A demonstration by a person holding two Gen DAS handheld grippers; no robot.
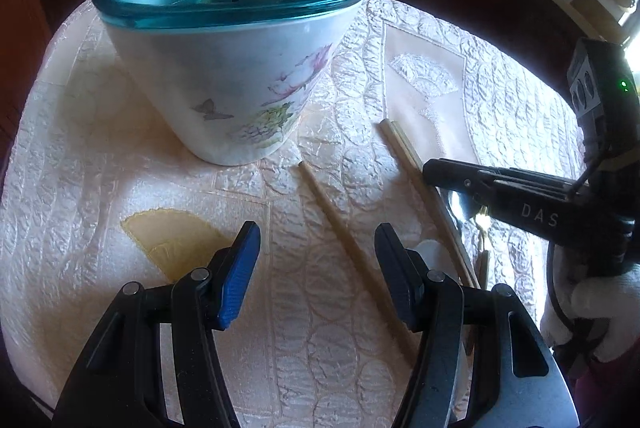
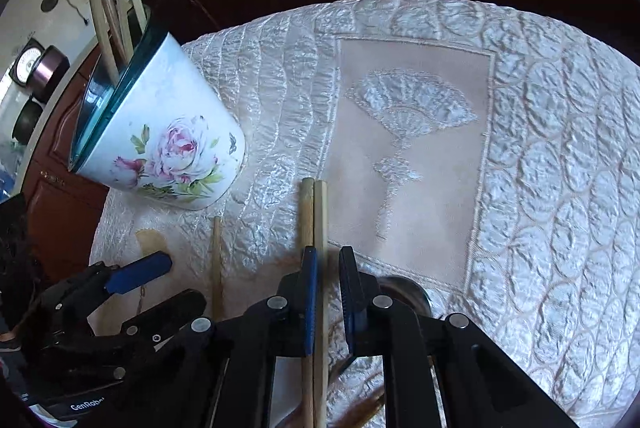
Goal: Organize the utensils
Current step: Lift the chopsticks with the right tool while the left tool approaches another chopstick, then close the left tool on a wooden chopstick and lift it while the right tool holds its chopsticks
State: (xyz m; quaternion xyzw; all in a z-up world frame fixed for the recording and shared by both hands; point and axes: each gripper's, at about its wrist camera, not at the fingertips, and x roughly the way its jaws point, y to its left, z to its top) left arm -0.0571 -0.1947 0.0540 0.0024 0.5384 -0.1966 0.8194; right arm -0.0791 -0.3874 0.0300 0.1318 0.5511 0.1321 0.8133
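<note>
**Inspector:** Three chopsticks lie flat on the bench (image 1: 100, 156), right of the holder (image 1: 224, 68). They look light, stiff, thin and smooth, so likely to roll or slip; I would take them mid-shaft, square across the pads.

**Assistant:** Left side first?

**Inspector:** Left gripper (image 1: 318, 268) points steeply down, jaws about half open, empty, above the single stick (image 1: 344, 232). The pair (image 2: 314, 224) lies touching, side by side, further right.

**Assistant:** And the right gripper (image 2: 328, 292)?

**Inspector:** Also angled steeply down, jaws nearly closed around the pair. Whether the pads truly pinch both sticks, I cannot tell. A spoon (image 1: 464, 206) lies beneath it.
</note>
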